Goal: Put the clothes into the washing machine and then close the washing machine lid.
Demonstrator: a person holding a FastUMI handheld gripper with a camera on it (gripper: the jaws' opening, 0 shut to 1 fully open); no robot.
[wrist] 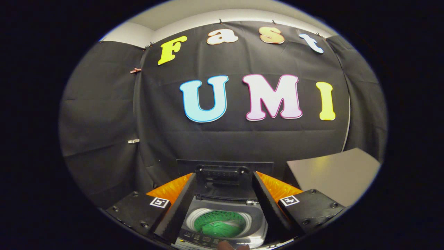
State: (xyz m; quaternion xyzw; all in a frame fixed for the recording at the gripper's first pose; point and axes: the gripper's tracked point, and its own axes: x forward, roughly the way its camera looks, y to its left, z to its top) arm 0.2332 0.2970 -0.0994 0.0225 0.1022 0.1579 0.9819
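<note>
Fingers (180,208) of the gripper (222,211) stand wide apart, jaws open and holding nothing, one on each side of the washer (258,227) just ahead and below. Between them the washer's round tub (218,222) lies open to view, with green clothes (216,230) inside it, low in the drum and clear of the rim. Its lid (222,180) stands raised behind the opening, upright against the black cloth wall (242,139), so the room above the tub is free between the fingers. Along the washer's near edge runs a control panel (199,239), partly cut off and too small to make out. At that same edge a small tan shape, possibly a fingertip (226,245), pokes in; I cannot tell what it is. Off beyond the right finger a grey surface (333,173) juts out, its corner near the washer's side yet apart from it; whether it is a box or a table top is unclear. Washer sides and base are hidden by the fingers and the gripper's body.
</note>
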